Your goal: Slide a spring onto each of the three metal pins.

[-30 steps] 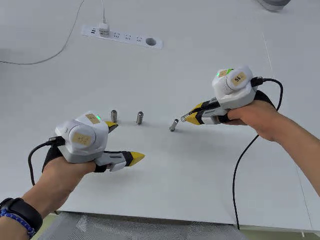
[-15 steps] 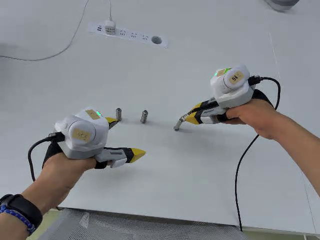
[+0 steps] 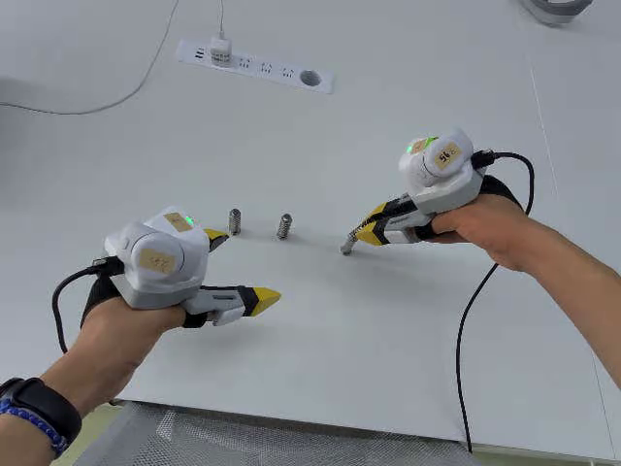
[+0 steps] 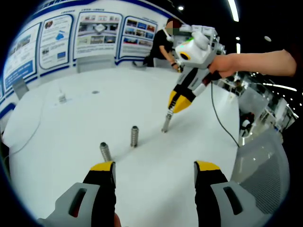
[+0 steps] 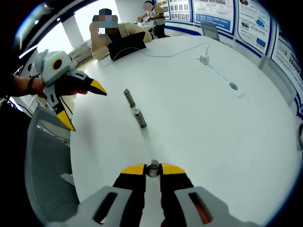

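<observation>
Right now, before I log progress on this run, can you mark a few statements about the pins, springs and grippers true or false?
1. The left gripper is open and holds nothing. True.
2. The right gripper pinches a spring at the rightmost pin. True.
3. The left pin and middle pin are bare. False: each already carries a spring.
4. The power strip lies between the two grippers. False: it lies well beyond the row of pins.

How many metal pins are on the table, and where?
3. One pin is near the left gripper, one is in the middle of the row, and one is at the right gripper, which holds a spring. None seems hidden.
</observation>
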Demonstrator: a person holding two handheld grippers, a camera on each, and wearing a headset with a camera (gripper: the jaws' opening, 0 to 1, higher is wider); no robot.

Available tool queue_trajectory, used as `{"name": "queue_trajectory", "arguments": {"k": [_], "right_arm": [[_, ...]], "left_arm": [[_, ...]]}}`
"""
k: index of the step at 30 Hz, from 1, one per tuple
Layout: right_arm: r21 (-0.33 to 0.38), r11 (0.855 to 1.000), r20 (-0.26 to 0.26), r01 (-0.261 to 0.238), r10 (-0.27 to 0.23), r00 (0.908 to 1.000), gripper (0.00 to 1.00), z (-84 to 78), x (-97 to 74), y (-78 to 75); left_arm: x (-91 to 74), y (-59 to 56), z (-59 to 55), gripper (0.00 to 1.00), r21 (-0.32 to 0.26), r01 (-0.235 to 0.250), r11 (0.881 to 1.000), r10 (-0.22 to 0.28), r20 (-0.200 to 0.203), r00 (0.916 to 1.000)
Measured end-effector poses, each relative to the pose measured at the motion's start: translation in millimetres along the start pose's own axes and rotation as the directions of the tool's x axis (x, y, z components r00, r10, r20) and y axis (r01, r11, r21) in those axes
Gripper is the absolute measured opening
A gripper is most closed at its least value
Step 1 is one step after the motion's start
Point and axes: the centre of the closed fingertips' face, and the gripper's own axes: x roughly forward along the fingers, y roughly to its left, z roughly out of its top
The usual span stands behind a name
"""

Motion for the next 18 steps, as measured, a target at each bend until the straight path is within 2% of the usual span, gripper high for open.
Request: {"name": "queue_trajectory", "arguments": {"k": [14, 18], "right_arm": [[-0.022, 1.000, -0.002, 0.000, 0.000, 1.0000, 0.12, 6.6, 3.6, -1.5], [-0.046, 0.999, -0.021, 0.002, -0.003, 0.9998, 0.12, 4.6, 7.8, -1.8]], "left_arm": [[-0.4, 0.8, 0.0, 0.68, -0.001, -0.001, 1.000, 0.001, -0.002, 1.0000], [-0.7, -0.1, -1.4, 0.68, 0.001, 0.002, 1.000, -0.002, -0.007, 1.0000]]}}
